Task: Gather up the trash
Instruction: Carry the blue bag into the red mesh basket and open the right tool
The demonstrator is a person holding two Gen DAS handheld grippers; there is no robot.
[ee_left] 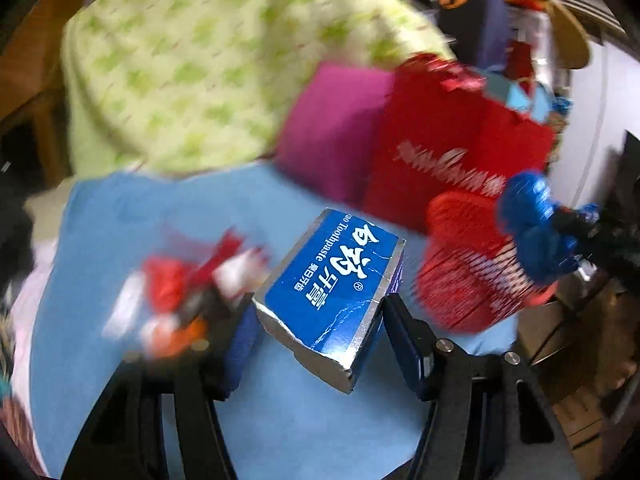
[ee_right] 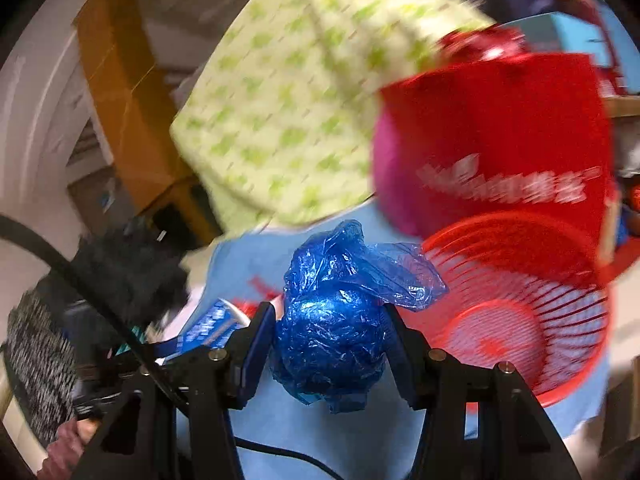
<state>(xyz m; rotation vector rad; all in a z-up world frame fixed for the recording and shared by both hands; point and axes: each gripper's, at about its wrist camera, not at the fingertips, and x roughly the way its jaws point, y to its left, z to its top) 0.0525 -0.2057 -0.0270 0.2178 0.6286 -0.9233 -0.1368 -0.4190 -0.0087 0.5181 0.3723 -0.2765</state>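
Left wrist view: our left gripper clamps the toothpaste box, right gripper squeezes the blue plastic bag — the red basket looks empty, and wrappers remain.

Each hand-held gripper has 2 black arms, blue pads, silver screws.

Dim indoor light, heavy motion blur w/ dark fisheye-warped edges.

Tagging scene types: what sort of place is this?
Probably a cluttered home room: green patterned bedding, red shopping bag, and a red basket on a blue cloth.
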